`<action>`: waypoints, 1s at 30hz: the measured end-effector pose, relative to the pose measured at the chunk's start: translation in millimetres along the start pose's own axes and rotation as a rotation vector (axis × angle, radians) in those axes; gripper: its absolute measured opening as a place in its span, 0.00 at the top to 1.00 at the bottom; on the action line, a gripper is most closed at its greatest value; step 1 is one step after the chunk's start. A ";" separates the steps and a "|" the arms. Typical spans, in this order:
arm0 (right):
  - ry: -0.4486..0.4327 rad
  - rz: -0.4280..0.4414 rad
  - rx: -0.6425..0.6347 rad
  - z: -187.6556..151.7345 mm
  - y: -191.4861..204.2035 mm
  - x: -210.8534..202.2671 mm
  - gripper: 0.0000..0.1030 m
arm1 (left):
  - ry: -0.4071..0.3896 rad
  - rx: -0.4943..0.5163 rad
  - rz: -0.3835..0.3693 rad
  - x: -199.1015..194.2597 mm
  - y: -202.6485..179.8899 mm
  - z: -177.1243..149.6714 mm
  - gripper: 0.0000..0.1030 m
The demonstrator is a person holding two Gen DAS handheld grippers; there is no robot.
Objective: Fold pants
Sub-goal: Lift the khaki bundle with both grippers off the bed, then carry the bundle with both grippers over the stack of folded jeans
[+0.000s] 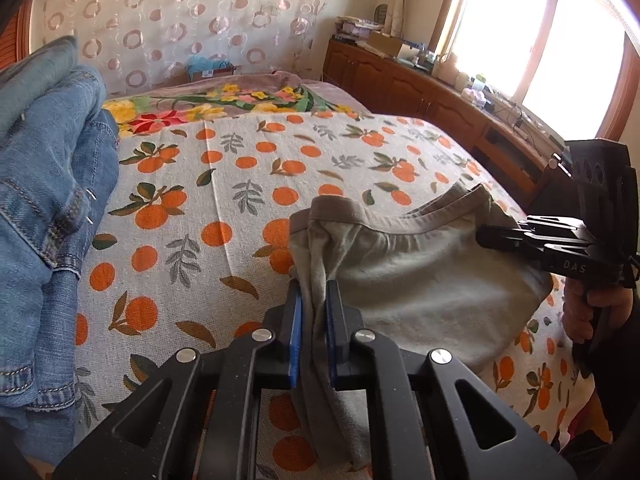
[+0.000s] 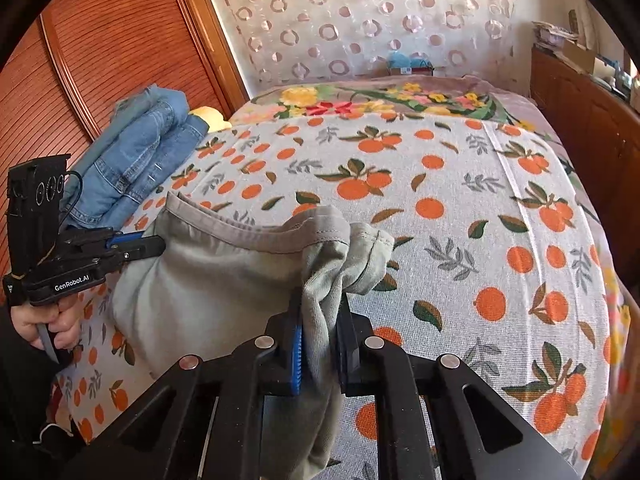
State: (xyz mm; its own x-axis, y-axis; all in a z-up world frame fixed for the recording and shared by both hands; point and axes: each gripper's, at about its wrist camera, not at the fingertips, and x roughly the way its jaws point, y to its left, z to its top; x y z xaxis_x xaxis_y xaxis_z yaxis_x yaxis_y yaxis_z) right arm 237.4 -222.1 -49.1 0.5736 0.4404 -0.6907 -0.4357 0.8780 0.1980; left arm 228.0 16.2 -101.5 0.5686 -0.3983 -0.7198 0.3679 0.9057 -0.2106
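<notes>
Nearest me, my left gripper (image 1: 314, 300) is clamped on a bunched fold of the grey pants (image 1: 420, 276), cloth squeezed between the blue pads and hanging down below them. My right gripper (image 2: 320, 320) is clamped the same way on the other gathered end of the waist, a knot of fabric spilling over its tips. Taking the waistband (image 2: 240, 230) as my landmark: the pants hang slack between the two grips, the band sagging in a shallow curve between them, and the body of the garment droops just below it onto the orange-print bedspread (image 2: 460, 208).

I judge this cloth soft, light and limp (a jersey knit, by the look). It should drape rather than hold a crease, and thick bunches like these could creep out of the pads. The stitched band is the firmest place to hold.

I can't see the legs; they drop out of view beneath both grippers, so how they lie is unknown. To the far left of the waistband sits a stack of folded jeans (image 2: 144, 148), partly cut off by the frame. Beyond it, a floral blanket (image 1: 224, 104) and glare from the window (image 1: 540, 36).
</notes>
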 end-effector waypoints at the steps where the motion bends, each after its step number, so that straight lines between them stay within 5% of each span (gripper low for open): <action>1: -0.016 0.002 -0.003 0.8 1.5 -3.9 0.88 | -0.012 -0.004 -0.005 -4.4 0.0 0.2 0.90; 21: -0.241 0.002 -0.199 46.3 58.8 -75.6 0.88 | -0.261 -0.014 0.066 -113.0 0.5 16.6 0.90; 30: -0.274 0.088 -0.275 76.0 86.5 -55.1 0.88 | -0.330 -0.058 0.161 -158.9 29.7 9.5 0.90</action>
State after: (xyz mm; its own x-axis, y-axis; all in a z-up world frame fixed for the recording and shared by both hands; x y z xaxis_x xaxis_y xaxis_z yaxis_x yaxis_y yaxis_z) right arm 220.8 -156.1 59.0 0.6734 0.5779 -0.4610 -0.6394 0.7683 0.0290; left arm 155.6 105.0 12.9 0.8257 -0.2668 -0.4970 0.2173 0.9635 -0.1561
